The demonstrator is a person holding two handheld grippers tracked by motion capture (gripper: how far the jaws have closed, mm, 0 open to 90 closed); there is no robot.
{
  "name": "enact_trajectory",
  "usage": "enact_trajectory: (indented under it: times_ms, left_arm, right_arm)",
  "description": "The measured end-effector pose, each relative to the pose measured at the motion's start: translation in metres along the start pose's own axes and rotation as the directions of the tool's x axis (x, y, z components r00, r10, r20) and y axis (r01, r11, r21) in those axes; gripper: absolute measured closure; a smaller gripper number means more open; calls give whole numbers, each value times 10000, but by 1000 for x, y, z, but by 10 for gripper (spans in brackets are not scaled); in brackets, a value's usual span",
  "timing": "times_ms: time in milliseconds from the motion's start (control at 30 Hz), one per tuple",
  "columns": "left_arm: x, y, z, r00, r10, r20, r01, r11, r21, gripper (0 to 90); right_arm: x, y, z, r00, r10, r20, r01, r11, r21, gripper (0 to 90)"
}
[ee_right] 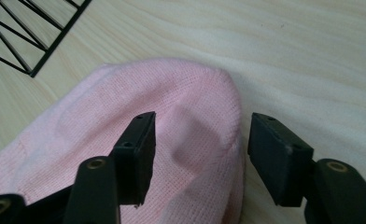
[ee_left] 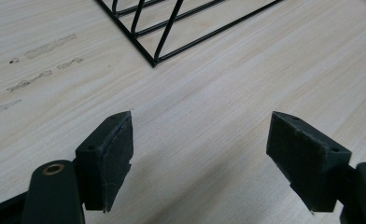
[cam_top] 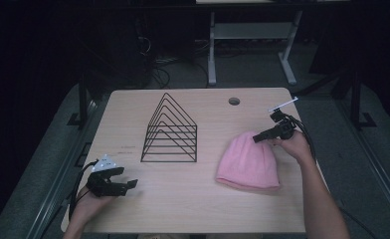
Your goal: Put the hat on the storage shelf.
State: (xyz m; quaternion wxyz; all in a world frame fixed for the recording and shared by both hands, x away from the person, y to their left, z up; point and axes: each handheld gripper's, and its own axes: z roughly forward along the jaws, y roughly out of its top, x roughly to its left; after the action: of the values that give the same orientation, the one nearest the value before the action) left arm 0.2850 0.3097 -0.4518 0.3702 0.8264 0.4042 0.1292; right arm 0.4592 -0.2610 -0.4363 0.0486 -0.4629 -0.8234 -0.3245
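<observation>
two hand-held grippers: left hand-held gripper (ee_left: pixel 200 154) apart, right hand-held gripper (ee_right: pixel 200 154) apart astride unlabelled pink beanie (ee_right: pixel 125 121).

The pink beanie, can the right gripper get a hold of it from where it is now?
Probably yes: the right gripper straddles the top edge of the pink beanie, jaws apart and nothing in between.
</observation>
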Motion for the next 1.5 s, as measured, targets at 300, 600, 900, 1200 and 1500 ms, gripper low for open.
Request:
enact_trajectory:
  times_ms: [300, 600, 900, 1200, 1500]
  left_arm:
    - [-1, 0, 0, 10000, 33, -5, -33, 10000, 73, 229]
    - [0, -1, 0, 10000, 62, 3, -62, 9999, 121, 230]
    - [1, -2, 1, 10000, 49, 19, -49, 9999, 152, 230]
    - [1, -3, 1, 9999, 85, 101, -87, 9998, 196, 232]
    - [3, -3, 1, 9999, 121, 85, -123, 9997, 221, 233]
  right_arm:
    - [-4, -2, 9, 9994, 274, -223, -268, 9993, 271, 498]
    - [-5, -4, 15, 9988, 413, -273, -402, 9984, 391, 553]
    - [-8, -8, 16, 9972, 596, -444, -587, 9981, 211, 632]
    - [-15, -15, 16, 9908, 985, -932, -1007, 9947, -191, 737]
    - [-10, -15, 10, 9914, 872, -978, -916, 9950, -409, 787]
